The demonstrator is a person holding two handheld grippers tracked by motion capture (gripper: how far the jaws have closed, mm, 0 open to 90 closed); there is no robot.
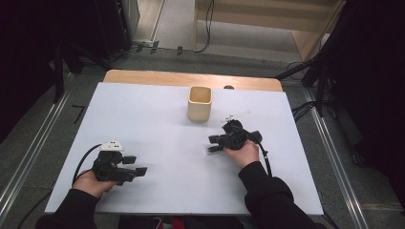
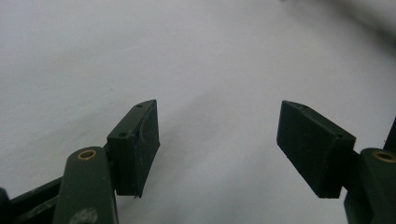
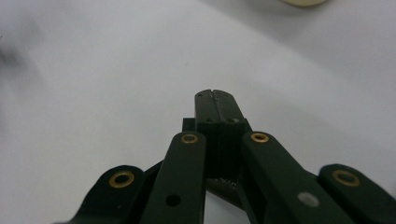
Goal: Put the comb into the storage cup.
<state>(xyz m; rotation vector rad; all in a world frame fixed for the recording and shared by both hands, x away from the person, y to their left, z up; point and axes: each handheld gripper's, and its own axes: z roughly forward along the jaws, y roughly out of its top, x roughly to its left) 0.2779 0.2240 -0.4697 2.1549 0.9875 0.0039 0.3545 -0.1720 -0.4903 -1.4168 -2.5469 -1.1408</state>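
Resting low on the white tabletop [image 1: 157, 124], the left gripper [image 1: 135, 166] has its jaws wide and empty. The right gripper [image 1: 213, 143] is fully closed on nothing. Behind it, near but apart, stands the pale square wooden cup [image 1: 199, 103], upright; it looks light, rigid, best gripped across one thin wall.

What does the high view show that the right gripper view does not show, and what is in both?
High view alone: the whole cream cup standing upright, the left gripper with jaws open, both hands, the wooden table edge. Right gripper view alone: a close look at the right gripper, jaws pressed together with nothing between. Shared: the right gripper, the white table surface and the cup.
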